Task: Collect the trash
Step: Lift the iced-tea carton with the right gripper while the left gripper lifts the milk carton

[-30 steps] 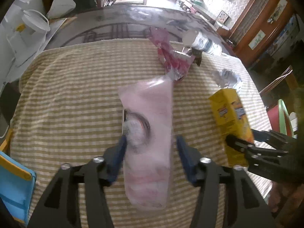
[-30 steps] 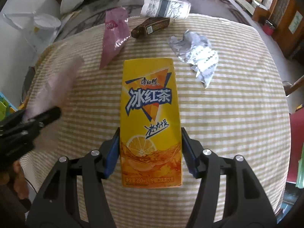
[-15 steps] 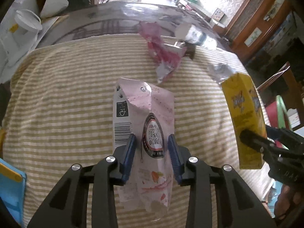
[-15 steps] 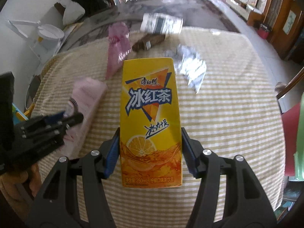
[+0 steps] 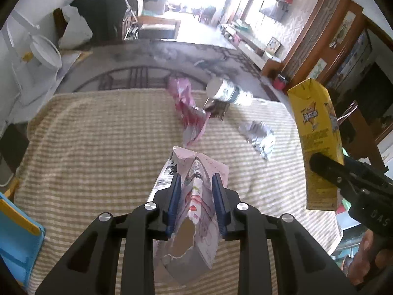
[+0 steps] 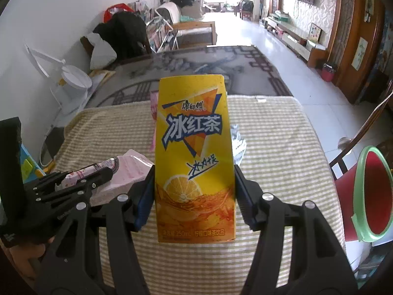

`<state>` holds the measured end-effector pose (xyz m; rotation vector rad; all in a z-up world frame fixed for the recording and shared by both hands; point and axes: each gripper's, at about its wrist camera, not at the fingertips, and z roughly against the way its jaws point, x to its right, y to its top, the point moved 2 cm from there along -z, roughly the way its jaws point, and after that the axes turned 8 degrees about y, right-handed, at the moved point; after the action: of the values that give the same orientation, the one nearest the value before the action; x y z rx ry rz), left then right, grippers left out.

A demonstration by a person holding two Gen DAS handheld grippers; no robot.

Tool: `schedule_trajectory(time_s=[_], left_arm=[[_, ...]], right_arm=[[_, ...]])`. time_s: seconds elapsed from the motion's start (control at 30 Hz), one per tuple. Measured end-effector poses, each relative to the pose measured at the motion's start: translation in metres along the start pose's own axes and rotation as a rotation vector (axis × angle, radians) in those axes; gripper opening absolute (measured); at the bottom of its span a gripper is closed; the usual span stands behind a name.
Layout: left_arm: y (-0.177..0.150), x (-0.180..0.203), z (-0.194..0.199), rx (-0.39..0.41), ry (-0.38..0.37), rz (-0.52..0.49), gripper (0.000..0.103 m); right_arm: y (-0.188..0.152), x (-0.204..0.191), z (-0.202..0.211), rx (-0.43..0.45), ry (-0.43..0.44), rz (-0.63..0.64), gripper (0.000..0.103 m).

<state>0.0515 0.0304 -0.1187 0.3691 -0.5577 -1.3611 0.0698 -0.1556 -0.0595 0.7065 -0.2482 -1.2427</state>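
My left gripper (image 5: 196,184) is shut on a torn pale pink wrapper (image 5: 194,211) and holds it above the striped tablecloth (image 5: 98,147). My right gripper (image 6: 194,179) is shut on a yellow iced tea carton (image 6: 194,147), held upright above the table; it also shows in the left wrist view (image 5: 319,142). On the cloth beyond lie a pink foil bag (image 5: 189,113), a crumpled silver wrapper (image 5: 258,135), a brown bar wrapper (image 5: 218,109) and a lying bottle (image 5: 228,93).
A red bin with a green rim (image 6: 368,196) stands at the table's right side. A blue object (image 5: 17,233) sits at the left edge. A white fan (image 5: 44,54) and a dark carpet (image 5: 147,56) lie beyond the table.
Both grippers have risen from the table with their loads. The left gripper has squeezed tighter on the pink wrapper, which now folds between the fingers.
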Motion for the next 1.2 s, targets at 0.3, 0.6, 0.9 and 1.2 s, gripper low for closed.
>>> schedule_trajectory(time_s=[0.3,0.6,0.9,1.2], left_arm=[[-0.018,0.007,-0.029,-0.130,0.031,-0.072,0.030],[-0.041,0.011,-0.070,-0.278,0.093,-0.142,0.077],[-0.054,0.004,-0.071,-0.282,0.085,-0.147,0.064],[-0.025,0.006,-0.013,-0.093,0.022,-0.068,0.057]], right_arm=[[-0.005,0.013,0.001,-0.004,-0.010,-0.040,0.057],[-0.013,0.027,-0.001,-0.017,-0.017,-0.087,0.058],[-0.012,0.027,-0.002,-0.017,-0.007,-0.091,0.058],[-0.006,0.022,0.012,0.027,0.002,-0.075,0.058]])
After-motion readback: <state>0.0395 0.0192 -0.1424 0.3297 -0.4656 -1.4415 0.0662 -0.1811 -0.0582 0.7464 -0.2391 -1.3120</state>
